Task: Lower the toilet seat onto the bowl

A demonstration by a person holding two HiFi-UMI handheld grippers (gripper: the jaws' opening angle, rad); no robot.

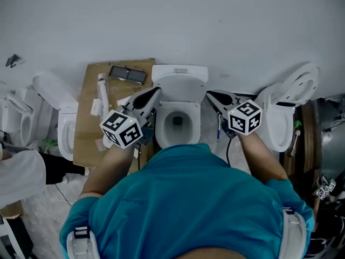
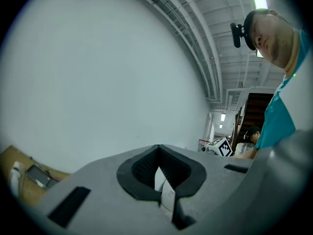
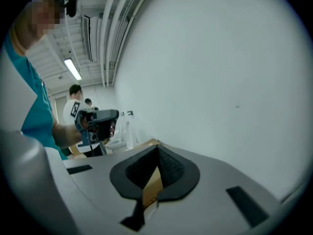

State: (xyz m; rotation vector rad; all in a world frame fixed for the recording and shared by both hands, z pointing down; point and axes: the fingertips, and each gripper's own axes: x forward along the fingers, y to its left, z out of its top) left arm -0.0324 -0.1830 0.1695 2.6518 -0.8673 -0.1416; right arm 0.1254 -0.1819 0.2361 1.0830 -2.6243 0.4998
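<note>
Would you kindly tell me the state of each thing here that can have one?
Left hand-held gripper: shut, empty.
Right hand-held gripper: shut, empty.
White ceramic toilet in the middle: lid raised, bowl open.
White toilet on the right: lid raised.
White toilet on the left: lid raised.

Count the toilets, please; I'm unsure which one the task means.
3 clear: the middle toilet straight ahead, the left toilet past the cardboard, the right toilet with its lid raised. A white shape at the far left edge may be a fourth.
</note>
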